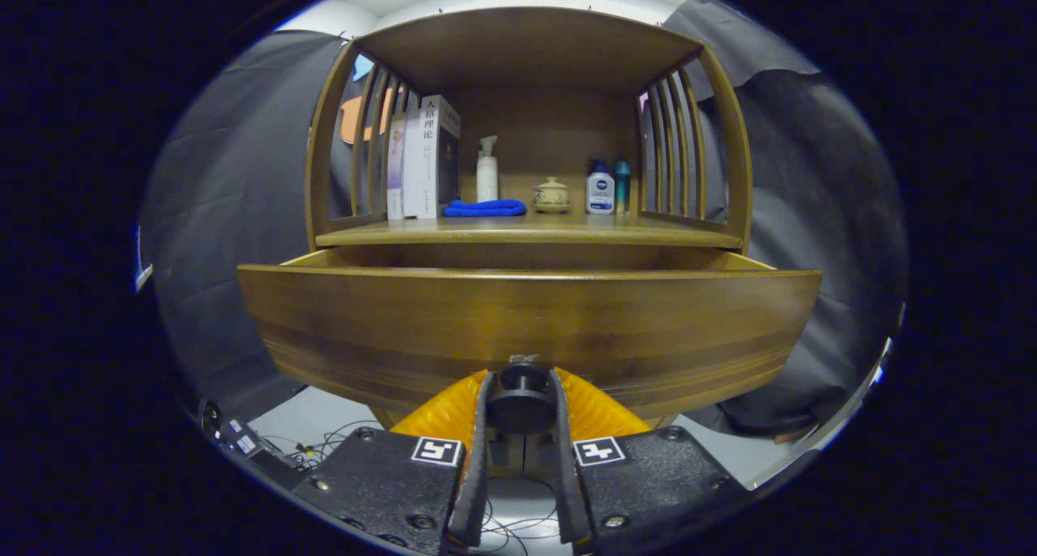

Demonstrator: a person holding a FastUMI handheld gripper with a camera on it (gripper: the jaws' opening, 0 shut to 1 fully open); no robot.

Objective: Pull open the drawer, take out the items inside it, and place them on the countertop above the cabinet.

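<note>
Gripping: the gripper (521, 394) is clamped on the knob (521, 402), one finger pressing on each side of it.
Knob: dark and round, fixed low at the middle of the drawer (527, 329) front, sitting between the fingers.
Drawer: pulled part-way out of the cabinet (733, 134); its wide wooden front faces the camera, and its side walls run back under the countertop (527, 232). The inside is hidden behind the front panel, so what lies in it cannot be told.
Countertop: a wooden shelf just above the drawer, roofed by a top board and flanked by slatted sides.
Books (423, 159): standing upright at the left end of the countertop, against the slats.
Cloth (484, 207): blue, folded, lying just right of the books.
Pump bottle (487, 169): white, upright behind the cloth.
Jar (551, 194): small, lidded, pale, near the middle of the countertop.
Bottles: a white-and-blue bottle (599, 188) and a slim teal bottle (621, 187) stand side by side near the right slats.
Floor: pale, with loose cables (324, 446) below the drawer on the left.
</note>
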